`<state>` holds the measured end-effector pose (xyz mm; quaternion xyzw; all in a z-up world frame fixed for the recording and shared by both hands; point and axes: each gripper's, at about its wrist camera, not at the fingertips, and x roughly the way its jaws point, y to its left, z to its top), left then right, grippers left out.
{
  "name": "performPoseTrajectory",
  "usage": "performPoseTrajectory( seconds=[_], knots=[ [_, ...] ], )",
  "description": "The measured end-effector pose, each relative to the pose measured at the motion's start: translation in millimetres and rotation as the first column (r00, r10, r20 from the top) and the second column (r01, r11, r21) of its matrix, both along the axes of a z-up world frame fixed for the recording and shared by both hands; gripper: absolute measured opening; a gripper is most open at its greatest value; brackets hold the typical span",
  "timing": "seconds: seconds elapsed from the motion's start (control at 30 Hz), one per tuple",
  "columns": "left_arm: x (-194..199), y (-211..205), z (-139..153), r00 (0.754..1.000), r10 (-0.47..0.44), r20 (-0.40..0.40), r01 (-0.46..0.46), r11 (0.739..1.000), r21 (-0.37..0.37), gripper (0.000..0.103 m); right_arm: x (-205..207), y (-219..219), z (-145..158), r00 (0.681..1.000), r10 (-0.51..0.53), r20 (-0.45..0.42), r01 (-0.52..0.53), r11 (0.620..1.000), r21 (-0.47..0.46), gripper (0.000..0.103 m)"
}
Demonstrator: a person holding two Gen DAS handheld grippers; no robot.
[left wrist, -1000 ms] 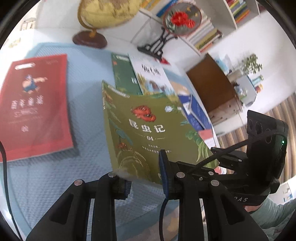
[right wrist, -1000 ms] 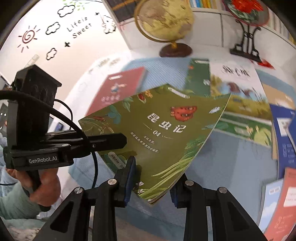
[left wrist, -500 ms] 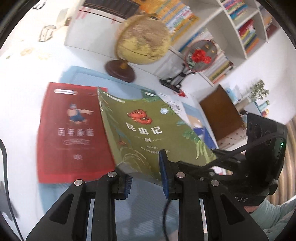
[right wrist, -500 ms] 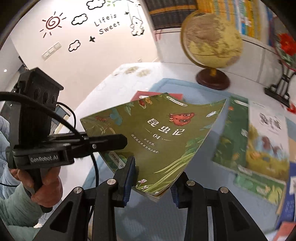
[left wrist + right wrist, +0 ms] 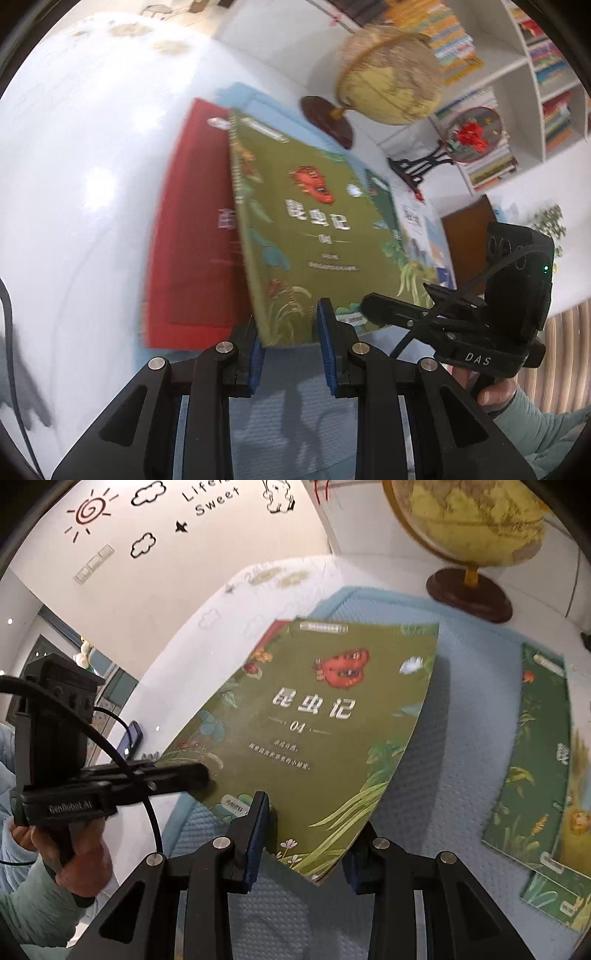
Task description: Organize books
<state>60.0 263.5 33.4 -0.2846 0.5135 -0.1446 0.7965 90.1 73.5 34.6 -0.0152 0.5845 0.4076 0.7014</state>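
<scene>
Gripping the green book [image 5: 306, 236] by its near edge, the left tool [image 5: 290, 354] and the right tool [image 5: 306, 845] each pinch a lower corner. It hangs tilted above the red book [image 5: 192, 240], which lies on the blue mat [image 5: 436, 760] covering the bench, near the globe [image 5: 391, 74].

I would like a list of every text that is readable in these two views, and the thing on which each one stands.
"昆虫记" and "04": cover of the olive-green book.
"Sweet", under a cut-off "Life...": wall sticker.
"GenRobot.AI": body of the left hand-held gripper.
"DAS": body of the right hand-held gripper.
Too small or blurred: the green book's smaller lines and corner label, the red book, the dark green book, the shelf spines.
</scene>
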Motion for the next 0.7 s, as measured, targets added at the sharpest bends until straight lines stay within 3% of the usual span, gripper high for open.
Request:
performPoseTrajectory(
  seconds=[0.2,0.37,0.53,0.7],
  knots=[
    [-5,29,-6,0.997,0.072,-0.029,-0.069,0.993,0.092,0.022,-4,25,-24,0.995,0.102,0.014,-0.099,0.984,-0.149,0.036],
    [23,47,4,0.99,0.138,0.004,-0.137,0.973,0.185,0.022,12,11,-15,0.995,0.09,-0.042,-0.094,0.989,-0.11,0.039],
    [62,62,-14,0.971,0.233,-0.049,-0.226,0.967,0.117,0.024,53,7,-27,0.999,-0.036,-0.017,0.032,0.981,-0.189,0.044],
    [70,60,-19,0.969,0.239,-0.067,-0.23,0.966,0.114,0.024,74,5,-40,0.988,-0.082,-0.133,0.061,0.985,-0.159,0.044]
  ],
)
